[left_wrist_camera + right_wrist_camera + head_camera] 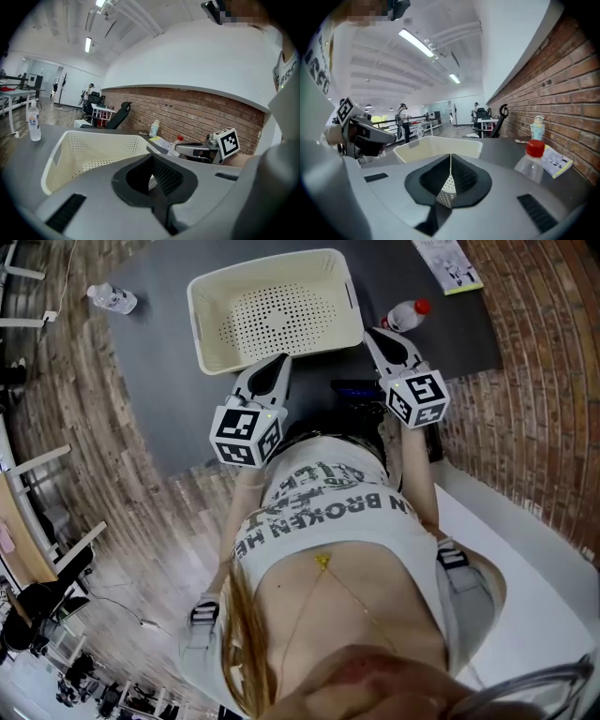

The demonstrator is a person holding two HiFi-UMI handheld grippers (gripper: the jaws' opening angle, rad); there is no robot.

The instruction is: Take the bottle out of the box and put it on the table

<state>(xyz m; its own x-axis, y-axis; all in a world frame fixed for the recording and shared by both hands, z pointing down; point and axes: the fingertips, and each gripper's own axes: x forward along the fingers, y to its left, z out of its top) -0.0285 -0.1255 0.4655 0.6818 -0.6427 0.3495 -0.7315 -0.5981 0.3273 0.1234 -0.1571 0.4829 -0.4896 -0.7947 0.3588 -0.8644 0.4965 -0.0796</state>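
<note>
While the bottle (pixel 406 315) rests on the bench (pixel 159 381) beside the box (pixel 202 324), your left hand-held gripper (pixel 279 362) and right hand-held gripper (pixel 375 336) are both closed and empty.

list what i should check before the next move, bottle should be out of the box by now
1. box has no bottle in it: ok
2. red-capped bottle sits on the table, beside the box: ok
3. bottle stands upright: cannot tell, its base is hidden
4. right gripper shut, empty, off the bottle: ok
5. left gripper shut, empty: ok
</note>
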